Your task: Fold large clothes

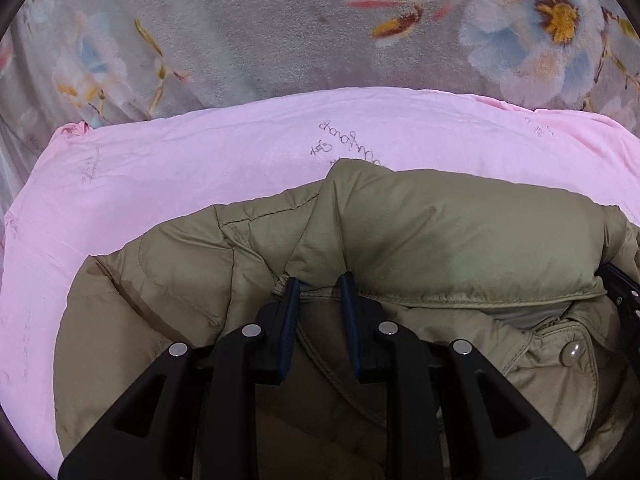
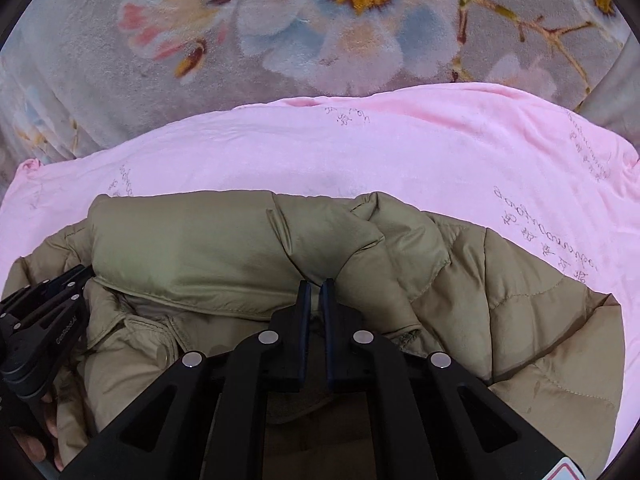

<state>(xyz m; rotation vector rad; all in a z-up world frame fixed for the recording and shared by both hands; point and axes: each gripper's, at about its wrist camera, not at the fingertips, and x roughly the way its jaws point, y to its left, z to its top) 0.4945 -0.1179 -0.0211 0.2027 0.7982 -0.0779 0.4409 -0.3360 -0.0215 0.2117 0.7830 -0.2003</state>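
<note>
Two grippers of mine pinch a khaki puffer jacket [image 1: 440, 240] lying on a pink sheet [image 1: 160, 168] with unreadable script, over a floral blanket [image 1: 240, 20]. My left gripper [image 1: 322, 284] clamps the collar; my right gripper [image 2: 316, 286] is nearly closed on it. Only the right view shows faint lettering on the left tool.

A khaki quilted puffer jacket [image 1: 440, 236] is seen lying bunched on a pink sheet [image 1: 200, 168], collar puffed up.
</note>
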